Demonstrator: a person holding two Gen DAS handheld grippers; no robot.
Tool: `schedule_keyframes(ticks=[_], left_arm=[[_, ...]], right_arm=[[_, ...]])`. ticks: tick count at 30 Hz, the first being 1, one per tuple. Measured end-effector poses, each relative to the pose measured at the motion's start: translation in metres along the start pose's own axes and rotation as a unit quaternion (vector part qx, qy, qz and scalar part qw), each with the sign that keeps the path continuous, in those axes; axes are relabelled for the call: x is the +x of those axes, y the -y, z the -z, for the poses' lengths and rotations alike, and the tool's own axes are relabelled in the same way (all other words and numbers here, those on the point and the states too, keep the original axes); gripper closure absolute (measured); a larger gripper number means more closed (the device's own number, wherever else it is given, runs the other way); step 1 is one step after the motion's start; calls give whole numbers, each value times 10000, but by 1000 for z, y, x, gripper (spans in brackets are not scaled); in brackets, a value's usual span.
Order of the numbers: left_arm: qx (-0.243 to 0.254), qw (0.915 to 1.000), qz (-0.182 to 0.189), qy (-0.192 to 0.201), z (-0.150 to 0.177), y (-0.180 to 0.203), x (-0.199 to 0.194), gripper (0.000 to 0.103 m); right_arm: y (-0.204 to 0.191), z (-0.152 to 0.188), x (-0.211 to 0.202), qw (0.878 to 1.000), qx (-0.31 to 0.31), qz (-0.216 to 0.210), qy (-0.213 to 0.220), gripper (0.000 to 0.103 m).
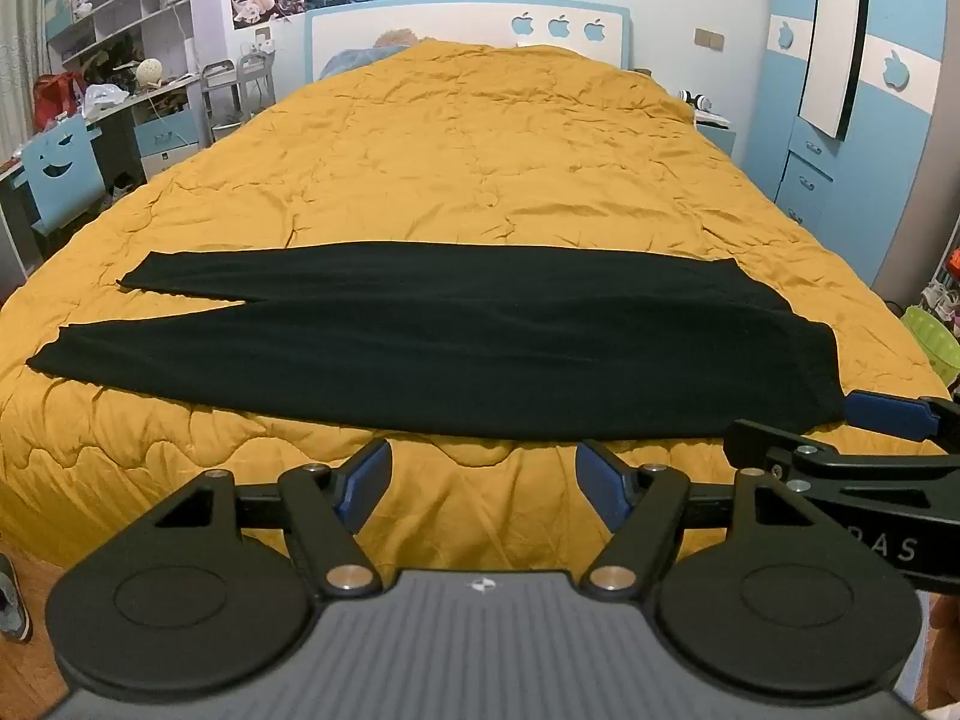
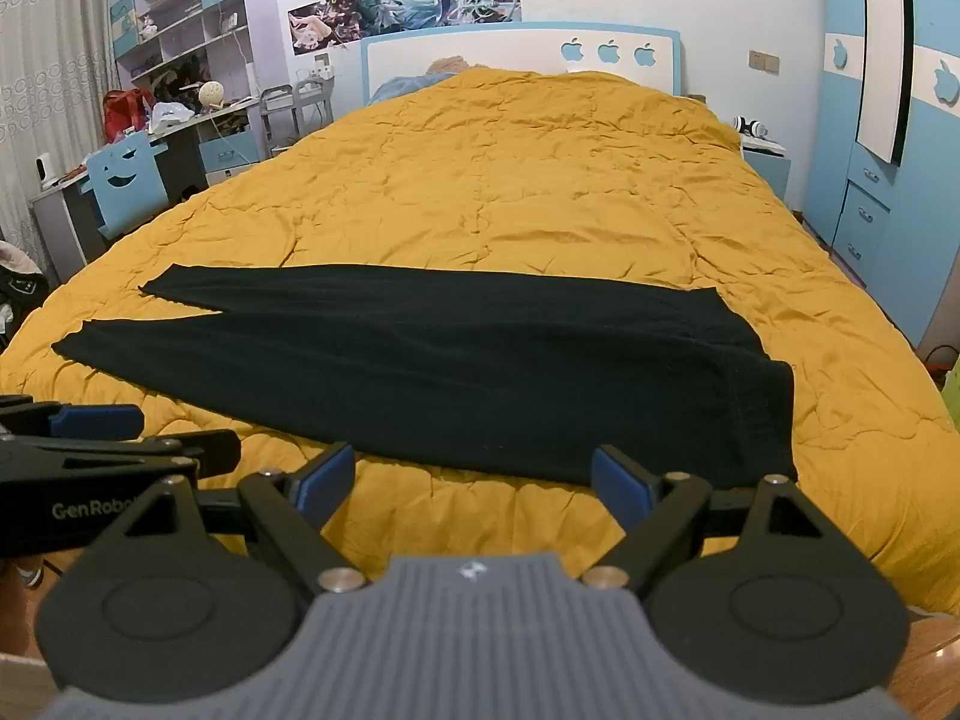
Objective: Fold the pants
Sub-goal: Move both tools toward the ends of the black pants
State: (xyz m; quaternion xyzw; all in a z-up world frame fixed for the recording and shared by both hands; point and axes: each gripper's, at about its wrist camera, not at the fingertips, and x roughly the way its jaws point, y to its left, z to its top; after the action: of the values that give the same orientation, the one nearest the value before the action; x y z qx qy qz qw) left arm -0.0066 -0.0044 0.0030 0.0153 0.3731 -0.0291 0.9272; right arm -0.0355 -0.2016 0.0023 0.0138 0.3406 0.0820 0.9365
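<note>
One pair of black pants [image 1: 420,336], two legs, lies on one yellow quilt [image 1: 480,168]. Two grippers, left gripper [image 1: 480,480] and right gripper [image 2: 474,480], sit near the quilt's front edge. Three apple cutouts [image 1: 558,27] on the headboard; posters above it, perhaps three.

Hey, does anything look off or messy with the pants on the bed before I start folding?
Nothing is damaged or spilled. The black pants lie flat across the yellow quilt, waistband at the right. The only unevenness: the two leg ends on the left splay apart, with the farther leg ending shorter.
</note>
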Motion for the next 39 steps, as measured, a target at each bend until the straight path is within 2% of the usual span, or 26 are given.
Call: schedule_keyframes(ticks=[21, 27, 32, 36, 39], left_arm=[[9, 10000, 10, -7, 0, 0, 0, 20], [239, 9996, 156, -68, -6, -3, 8, 21], [408, 9988, 131, 222, -19, -24, 15, 30], [645, 9966, -29, 514, -33, -54, 23, 32], [1044, 9922, -149, 662, -39, -78, 33, 35]], right_arm=[[-1, 0, 0, 10000, -3, 5, 5, 21], [4, -5, 3, 10000, -3, -87, 41, 21], [22, -18, 11, 9993, 30, -238, 281, 21], [43, -38, 23, 9978, -27, -451, 493, 21], [60, -47, 33, 9974, -332, -299, 568, 21]])
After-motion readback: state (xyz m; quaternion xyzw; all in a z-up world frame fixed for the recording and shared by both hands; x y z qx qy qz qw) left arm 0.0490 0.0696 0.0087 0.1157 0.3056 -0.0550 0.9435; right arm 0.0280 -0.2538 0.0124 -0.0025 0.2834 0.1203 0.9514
